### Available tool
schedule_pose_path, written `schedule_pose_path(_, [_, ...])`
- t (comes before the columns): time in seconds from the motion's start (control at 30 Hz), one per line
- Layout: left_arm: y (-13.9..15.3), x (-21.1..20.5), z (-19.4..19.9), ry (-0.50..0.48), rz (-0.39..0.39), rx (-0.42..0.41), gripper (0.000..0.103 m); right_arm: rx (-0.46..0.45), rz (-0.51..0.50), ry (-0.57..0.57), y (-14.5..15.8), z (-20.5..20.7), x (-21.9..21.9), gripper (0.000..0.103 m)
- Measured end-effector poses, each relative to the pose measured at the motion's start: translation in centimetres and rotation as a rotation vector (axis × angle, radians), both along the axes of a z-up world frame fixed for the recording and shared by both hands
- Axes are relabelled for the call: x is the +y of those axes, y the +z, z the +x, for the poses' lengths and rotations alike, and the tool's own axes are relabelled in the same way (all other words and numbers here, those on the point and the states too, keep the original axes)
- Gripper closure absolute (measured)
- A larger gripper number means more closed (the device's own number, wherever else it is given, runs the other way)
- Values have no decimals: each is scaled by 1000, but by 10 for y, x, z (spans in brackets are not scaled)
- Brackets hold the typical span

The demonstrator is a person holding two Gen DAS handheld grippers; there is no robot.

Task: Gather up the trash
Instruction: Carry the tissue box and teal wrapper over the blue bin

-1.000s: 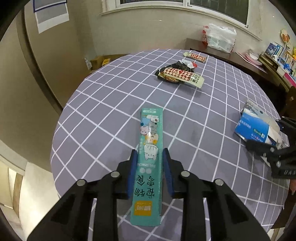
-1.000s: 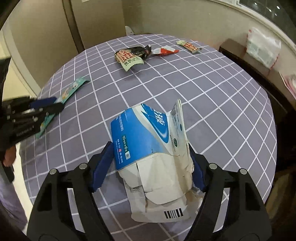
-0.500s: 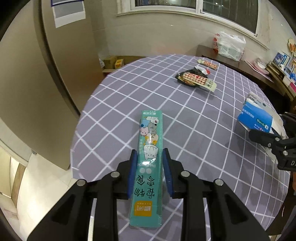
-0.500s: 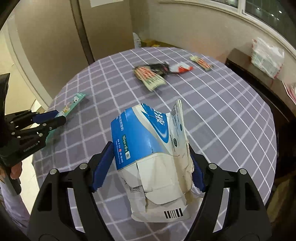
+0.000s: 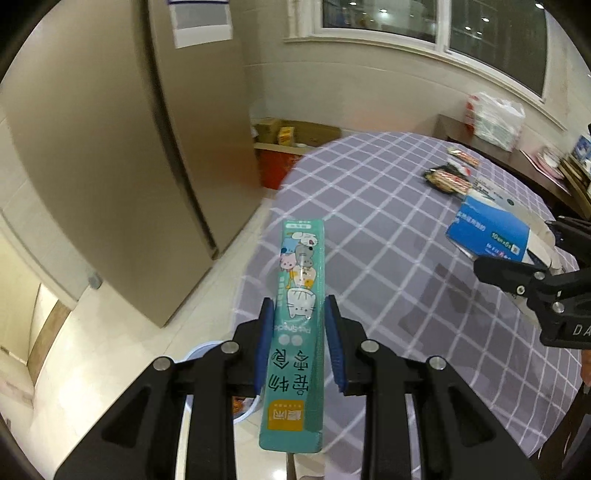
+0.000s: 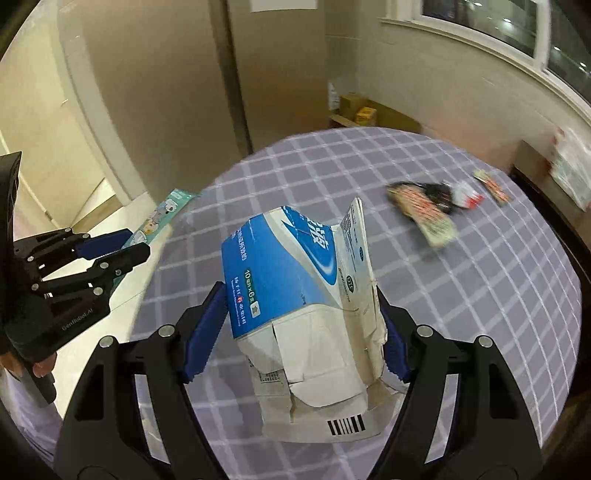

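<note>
A round table under a purple cloth with white check lines (image 5: 388, 229) fills the side from 3 to 5 o'clock of the left wrist view, and a pale glossy tiled floor (image 5: 122, 332) lies at 8 o'clock. A tall beige cabinet with smooth doors (image 5: 110, 147) stands at 10 o'clock, with brown cardboard boxes (image 5: 295, 133) low at the cream wall near 12 o'clock. At 1 o'clock a dark window with white frame (image 5: 443, 26) reflects ceiling lamps, and a dark wooden sideboard (image 5: 491, 147) stands under it at 2 o'clock.

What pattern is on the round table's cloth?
White grid lines on purple-grey tablecloth, clearest in the right wrist view.
</note>
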State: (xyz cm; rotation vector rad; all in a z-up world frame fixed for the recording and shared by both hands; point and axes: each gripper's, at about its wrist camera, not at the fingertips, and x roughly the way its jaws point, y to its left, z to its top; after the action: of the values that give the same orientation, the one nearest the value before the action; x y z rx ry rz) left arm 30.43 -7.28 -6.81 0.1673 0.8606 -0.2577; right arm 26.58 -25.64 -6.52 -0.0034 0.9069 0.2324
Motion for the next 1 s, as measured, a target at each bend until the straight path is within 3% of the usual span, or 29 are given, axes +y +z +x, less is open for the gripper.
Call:
schedule_pose_path(0.5, [-3,107,-5,218,11,21,76,33,14,222,-6,33,121,30])
schedule_pose_path(0.93, [-27,150,15,302,16,80,76,105,-6,290,-30,61,182,30])
schedule_pose_path(1.0, [-32,151,23,310,12,84,69,115,-7,284,-33,65,184,30])
